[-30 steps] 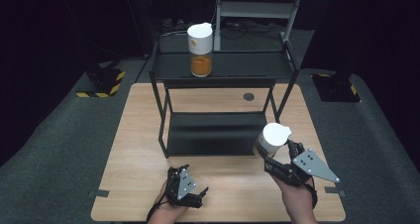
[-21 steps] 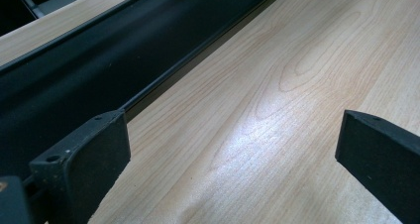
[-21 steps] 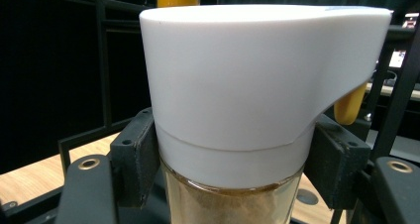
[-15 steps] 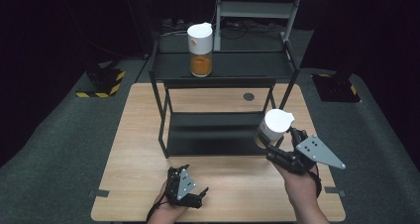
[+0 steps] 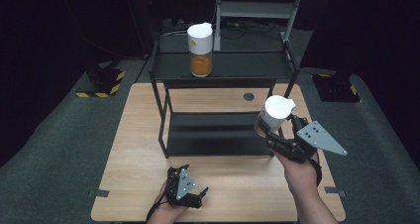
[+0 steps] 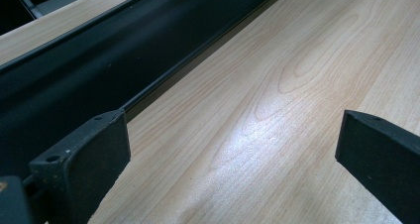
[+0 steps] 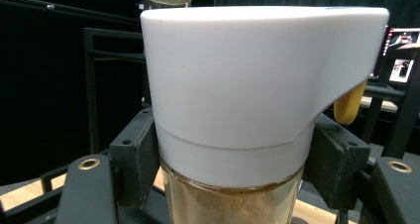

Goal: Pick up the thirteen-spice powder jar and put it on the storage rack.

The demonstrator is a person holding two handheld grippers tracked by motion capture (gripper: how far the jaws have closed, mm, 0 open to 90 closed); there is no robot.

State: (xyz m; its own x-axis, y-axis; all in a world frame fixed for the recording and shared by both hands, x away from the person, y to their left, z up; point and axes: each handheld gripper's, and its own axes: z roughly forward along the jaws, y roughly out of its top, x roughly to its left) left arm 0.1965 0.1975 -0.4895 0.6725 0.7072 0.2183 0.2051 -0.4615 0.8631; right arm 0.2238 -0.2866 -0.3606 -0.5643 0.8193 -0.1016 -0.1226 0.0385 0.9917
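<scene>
Gripping a white-lidded jar (image 5: 274, 115) of brown powder, the right gripper (image 5: 277, 137) holds it above the bench (image 5: 133, 135), its jaws clamped on the glass. The left gripper (image 5: 190, 196), jaws wide apart and empty, rests low near the black rack (image 5: 218, 135), where a second jar (image 5: 200, 50) stands on top.

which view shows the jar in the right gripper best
The right gripper view: the jar sits close up, its white lid and brownish contents clear, black jaws pressed on both sides. The high view shows the jar small, tilted in the right gripper above the table. The left gripper view shows wood tabletop and a black shelf edge.
</scene>
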